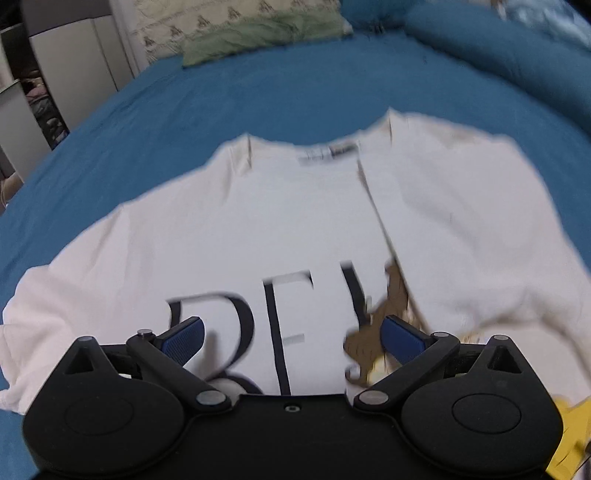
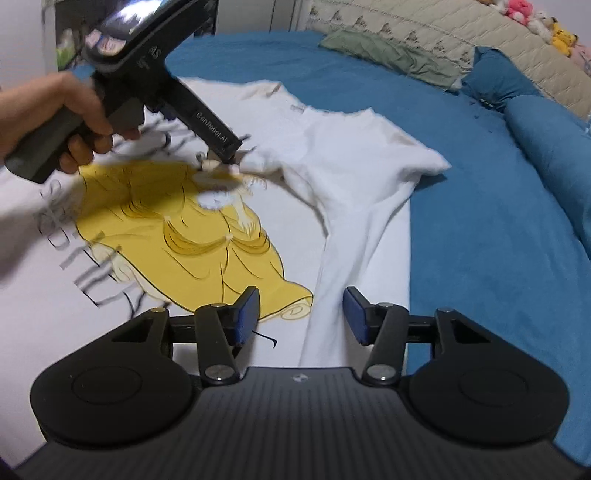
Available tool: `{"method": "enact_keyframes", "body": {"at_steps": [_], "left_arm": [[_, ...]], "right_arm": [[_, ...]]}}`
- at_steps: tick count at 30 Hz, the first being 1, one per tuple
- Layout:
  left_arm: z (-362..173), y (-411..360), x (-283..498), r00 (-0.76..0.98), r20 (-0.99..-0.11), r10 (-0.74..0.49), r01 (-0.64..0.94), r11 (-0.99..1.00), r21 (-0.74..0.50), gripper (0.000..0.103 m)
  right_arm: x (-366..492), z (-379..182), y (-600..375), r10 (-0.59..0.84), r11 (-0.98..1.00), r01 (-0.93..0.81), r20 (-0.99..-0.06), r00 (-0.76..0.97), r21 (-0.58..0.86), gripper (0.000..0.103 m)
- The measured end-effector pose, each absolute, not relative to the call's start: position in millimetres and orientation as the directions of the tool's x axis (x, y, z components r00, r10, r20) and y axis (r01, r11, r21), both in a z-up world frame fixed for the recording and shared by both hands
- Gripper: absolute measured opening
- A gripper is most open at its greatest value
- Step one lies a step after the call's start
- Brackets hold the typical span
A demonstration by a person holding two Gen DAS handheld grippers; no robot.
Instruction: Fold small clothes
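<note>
A white T-shirt (image 1: pixel 295 221) lies front up on the blue bed (image 1: pixel 184 110), with black letters across its chest. Its right side is folded over the front along a slanted edge (image 1: pixel 380 221). My left gripper (image 1: pixel 293 336) hovers open over the letters with nothing between its blue pads. In the right wrist view the T-shirt (image 2: pixel 351 155) shows a yellow print (image 2: pixel 177 229) and a bunched sleeve (image 2: pixel 417 162). My right gripper (image 2: pixel 301 317) stands open above the folded edge, gripping nothing. A hand (image 2: pixel 74 107) holds the left gripper (image 2: pixel 221 158) over the print's top.
A green cloth (image 2: pixel 391 55) lies at the bed's far end by a quilted cover (image 2: pixel 443 33) with plush toys (image 2: pixel 554 29). A rolled blue duvet (image 2: pixel 546 147) runs along the right. White cabinets (image 1: pixel 74 55) stand left of the bed.
</note>
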State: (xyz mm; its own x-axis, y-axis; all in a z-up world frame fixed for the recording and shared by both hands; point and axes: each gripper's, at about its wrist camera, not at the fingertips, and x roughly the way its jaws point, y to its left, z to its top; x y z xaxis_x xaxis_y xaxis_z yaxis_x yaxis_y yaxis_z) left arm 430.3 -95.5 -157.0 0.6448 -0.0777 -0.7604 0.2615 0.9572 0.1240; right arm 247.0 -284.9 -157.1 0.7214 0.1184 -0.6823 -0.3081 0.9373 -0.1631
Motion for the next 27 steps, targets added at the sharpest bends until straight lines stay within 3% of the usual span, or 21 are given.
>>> {"method": "enact_keyframes", "body": {"at_steps": [6, 10, 15, 17, 18, 21, 23, 27], "left_arm": [[-136.9, -115.1, 484.1, 0.687, -0.708, -0.165, 0.256, 0.966, 0.024, 0.103], [-147.2, -133.1, 516.8, 0.652, -0.711, -0.262, 0.303, 0.95, -0.072, 0.091], [-167.2, -134.1, 520.5, 0.625, -0.706, -0.335, 0.33, 0.932, -0.15, 0.086], [-168.9, -137.9, 517.8, 0.634, -0.695, -0.338, 0.352, 0.927, -0.129, 0.065], [-169.0, -140.1, 516.8, 0.636, -0.697, -0.33, 0.357, 0.927, -0.114, 0.041], [-165.9, -144.8, 517.2, 0.682, -0.685, -0.256, 0.318, 0.948, -0.037, 0.001], [-165.6, -139.4, 520.6, 0.727, -0.666, -0.166, 0.251, 0.967, 0.032, 0.0], [-170.3, -121.7, 527.5, 0.693, -0.699, -0.176, 0.221, 0.975, -0.027, 0.0]], "right_arm": [[262.4, -142.0, -287.8, 0.113, 0.971, -0.22, -0.635, 0.764, -0.092, 0.069], [286.8, -138.7, -283.5, 0.094, 0.979, -0.187, -0.62, 0.779, -0.086, 0.072], [310.6, -138.5, -284.7, 0.107, 0.982, -0.181, -0.607, 0.787, -0.061, 0.074], [318.1, -138.7, -284.7, 0.116, 0.981, -0.186, -0.602, 0.79, -0.054, 0.075], [322.4, -139.6, -284.6, 0.124, 0.981, -0.19, -0.595, 0.794, -0.049, 0.076], [334.1, -146.5, -284.0, 0.137, 0.982, -0.188, -0.584, 0.8, -0.027, 0.079], [339.4, -155.4, -284.9, 0.139, 0.985, -0.173, -0.581, 0.802, -0.004, 0.088], [346.0, -182.2, -294.9, 0.144, 0.989, -0.127, -0.637, 0.758, 0.073, 0.091]]}}
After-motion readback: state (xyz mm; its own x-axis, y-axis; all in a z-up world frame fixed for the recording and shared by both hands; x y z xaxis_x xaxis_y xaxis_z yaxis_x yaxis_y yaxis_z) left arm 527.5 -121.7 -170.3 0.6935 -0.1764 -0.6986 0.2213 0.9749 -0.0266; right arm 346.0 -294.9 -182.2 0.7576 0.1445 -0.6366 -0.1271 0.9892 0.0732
